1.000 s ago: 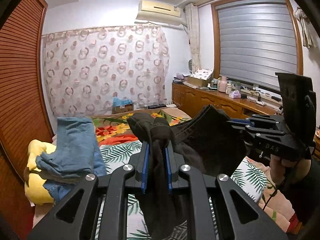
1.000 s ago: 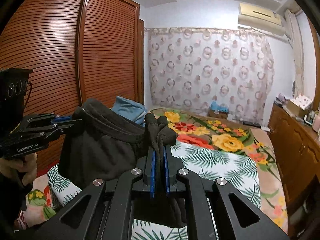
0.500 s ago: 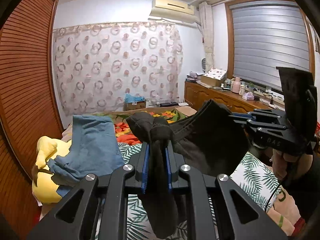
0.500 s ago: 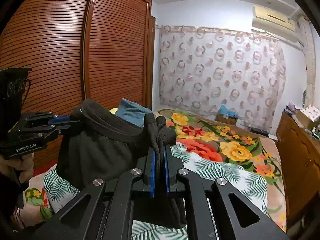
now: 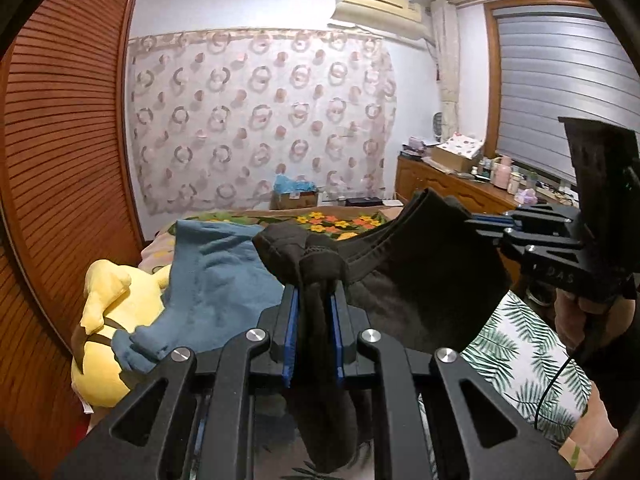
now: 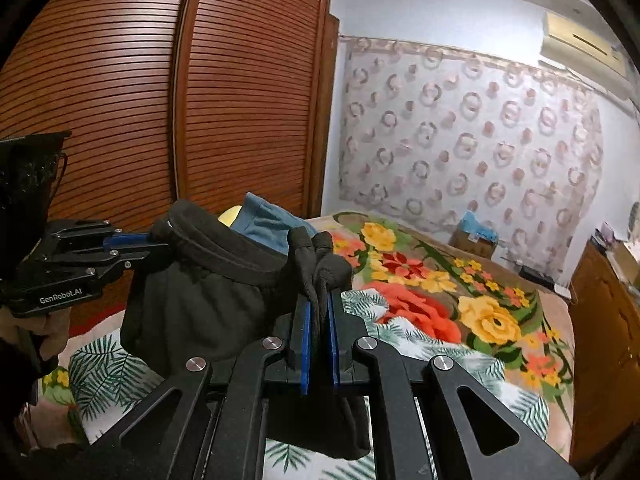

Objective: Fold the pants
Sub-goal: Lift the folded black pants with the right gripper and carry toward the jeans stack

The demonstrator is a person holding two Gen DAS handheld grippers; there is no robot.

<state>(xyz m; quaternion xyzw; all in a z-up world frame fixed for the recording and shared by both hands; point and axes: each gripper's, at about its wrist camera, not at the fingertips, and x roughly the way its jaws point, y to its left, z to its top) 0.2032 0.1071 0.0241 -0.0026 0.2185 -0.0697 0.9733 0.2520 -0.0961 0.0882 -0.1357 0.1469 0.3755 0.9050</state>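
Black pants (image 5: pixel 424 280) hang in the air above the bed, held by the waistband between both grippers. My left gripper (image 5: pixel 312 300) is shut on a bunched end of the waistband. My right gripper (image 6: pixel 319 304) is shut on the other end. In the left wrist view the right gripper (image 5: pixel 480 222) grips the fabric at the right. In the right wrist view the left gripper (image 6: pixel 154 240) grips it at the left. The pants (image 6: pixel 200 296) sag between them; the legs hang down out of sight.
The bed (image 6: pixel 440 312) has a floral and leaf-print cover. A blue garment (image 5: pixel 216 280) lies over a yellow plush toy (image 5: pixel 104 320) at the left. A slatted wooden wardrobe (image 6: pixel 160 100) stands at the left, a wooden dresser (image 5: pixel 448 188) at the right.
Both grippers have risen with the pants; the view has tilted up, showing more wall and ceiling. Both grips are unchanged.
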